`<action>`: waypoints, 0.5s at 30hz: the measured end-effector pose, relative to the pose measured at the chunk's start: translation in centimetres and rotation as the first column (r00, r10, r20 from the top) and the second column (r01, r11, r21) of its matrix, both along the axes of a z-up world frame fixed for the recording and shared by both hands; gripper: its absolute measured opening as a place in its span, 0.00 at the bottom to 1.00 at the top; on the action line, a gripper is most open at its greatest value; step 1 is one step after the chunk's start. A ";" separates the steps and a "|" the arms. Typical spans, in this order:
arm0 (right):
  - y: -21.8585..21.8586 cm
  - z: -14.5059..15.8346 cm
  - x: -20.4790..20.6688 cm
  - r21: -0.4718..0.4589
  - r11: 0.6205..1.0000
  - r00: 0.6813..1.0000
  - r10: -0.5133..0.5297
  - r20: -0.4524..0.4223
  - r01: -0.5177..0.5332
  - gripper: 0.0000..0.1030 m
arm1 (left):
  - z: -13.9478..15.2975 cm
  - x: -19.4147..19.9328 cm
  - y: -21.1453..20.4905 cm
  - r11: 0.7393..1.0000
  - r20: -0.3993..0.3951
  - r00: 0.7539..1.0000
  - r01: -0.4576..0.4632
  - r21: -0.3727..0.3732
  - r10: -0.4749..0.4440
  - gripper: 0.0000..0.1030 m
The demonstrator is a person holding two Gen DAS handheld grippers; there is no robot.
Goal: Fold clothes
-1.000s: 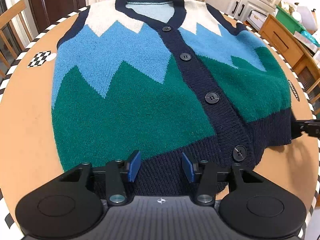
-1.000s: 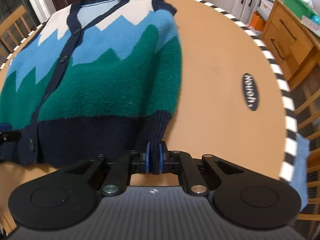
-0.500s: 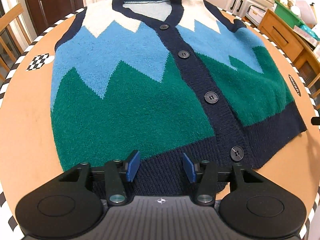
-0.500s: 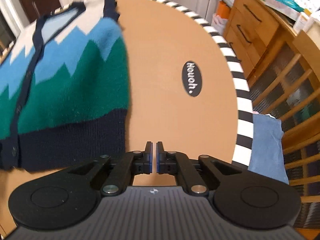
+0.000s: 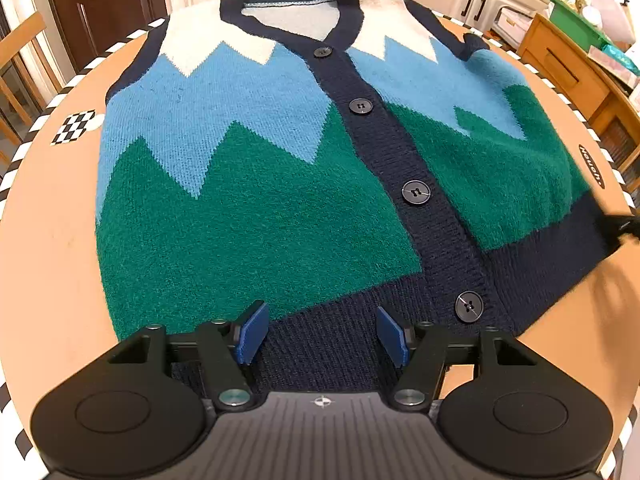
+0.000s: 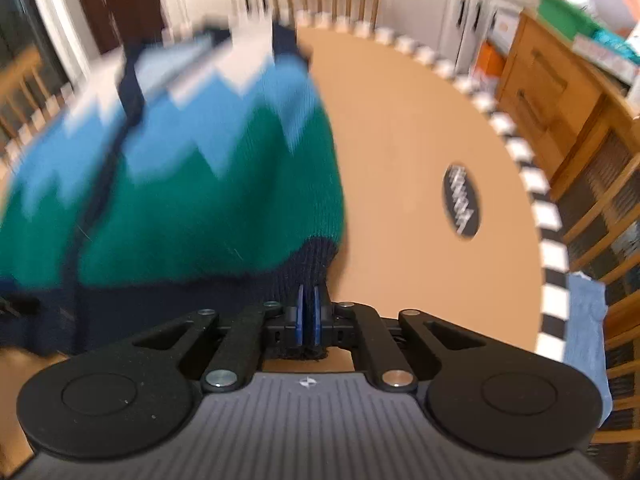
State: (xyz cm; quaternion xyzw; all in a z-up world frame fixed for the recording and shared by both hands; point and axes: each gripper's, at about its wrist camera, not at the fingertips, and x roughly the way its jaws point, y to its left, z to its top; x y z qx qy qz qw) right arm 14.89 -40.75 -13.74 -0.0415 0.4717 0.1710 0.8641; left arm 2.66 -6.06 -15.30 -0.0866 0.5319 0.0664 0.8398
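Note:
A knit vest [image 5: 256,208] in white, light blue, green and navy, buttoned down the front, lies flat on the round tan table [image 5: 44,240]. My left gripper [image 5: 322,334] is open, its blue pads on either side of the navy bottom hem, just above it. My right gripper [image 6: 306,314] is shut on the vest's [image 6: 200,184] navy hem at its right bottom corner; the right wrist view is motion-blurred. The right gripper's tip shows at the far right of the left wrist view [image 5: 624,226].
The table has a black-and-white striped rim [image 6: 552,248], a black oval logo [image 6: 462,206] and a checkered marker [image 5: 76,126]. Blue cloth [image 6: 586,340] hangs off the right edge. Wooden chairs [image 5: 20,68], a wooden dresser [image 6: 556,92] and white cabinets surround the table.
Half a second ago my right gripper was shut and off the vest over bare table; now it is shut on the hem corner. My left gripper moved slightly closer, still open.

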 end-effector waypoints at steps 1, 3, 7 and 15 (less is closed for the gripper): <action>-0.7 1.4 -0.6 0.025 1.000 1.000 -0.011 0.026 0.011 0.04 | 0.0 0.0 0.1 1.000 0.002 1.000 -0.006 -0.009 0.006 0.61; -2.1 1.8 -0.9 -0.012 0.998 0.998 -0.054 0.020 0.055 0.04 | 0.0 -0.1 0.4 0.999 0.005 1.000 -0.023 -0.028 0.023 0.61; -3.6 -2.7 0.6 -0.177 0.976 0.983 -0.146 -0.112 0.125 0.00 | 0.1 0.0 0.5 0.999 0.002 1.000 -0.031 -0.033 0.031 0.62; -2.5 0.6 3.1 0.061 0.991 0.992 -0.120 0.045 0.118 0.64 | 2.4 -1.1 4.9 0.978 0.068 0.981 -0.173 -0.112 0.182 0.62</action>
